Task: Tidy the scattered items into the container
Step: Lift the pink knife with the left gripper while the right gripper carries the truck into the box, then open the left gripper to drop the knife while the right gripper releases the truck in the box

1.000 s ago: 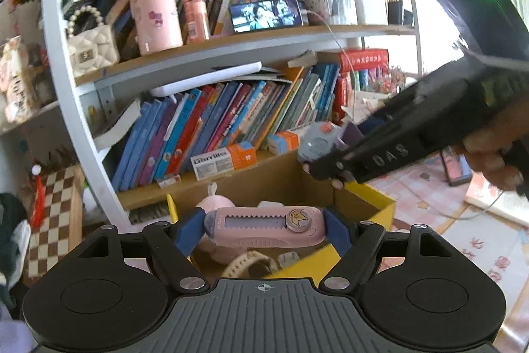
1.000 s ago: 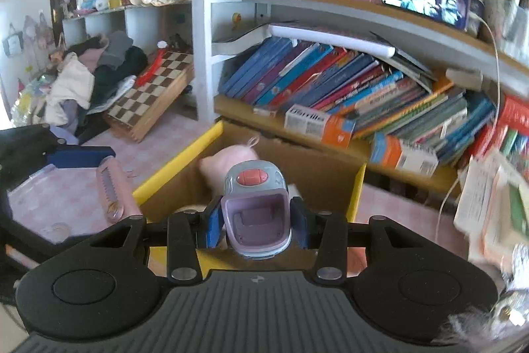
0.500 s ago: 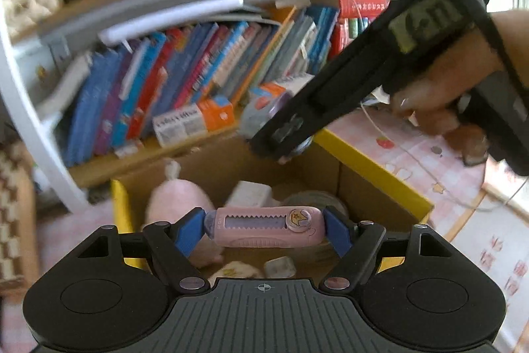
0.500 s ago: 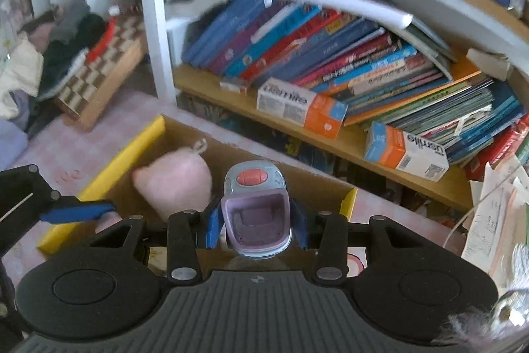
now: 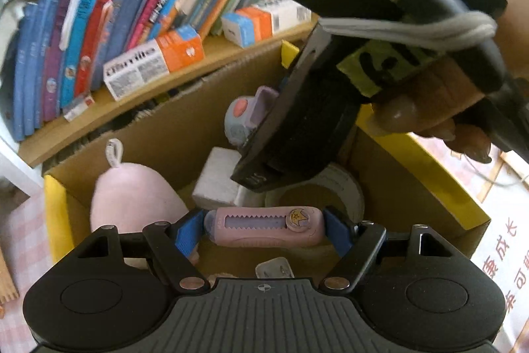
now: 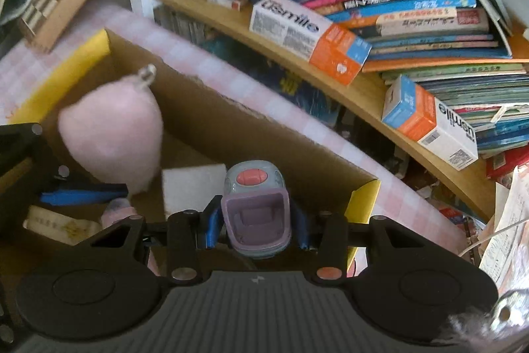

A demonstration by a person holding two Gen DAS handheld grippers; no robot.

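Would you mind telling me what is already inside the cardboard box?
Inside the cardboard box lie a pink plush toy, a white foam block and a tape roll; both grippers hide the rest of its floor.

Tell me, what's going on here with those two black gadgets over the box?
A person is tidying loose items into a cardboard box. The left gripper clamps a pink utility knife over the box, and the right gripper clamps a small purple and grey toy above it. Neither is released yet. A pink plush, a white block and a tape roll lie inside.
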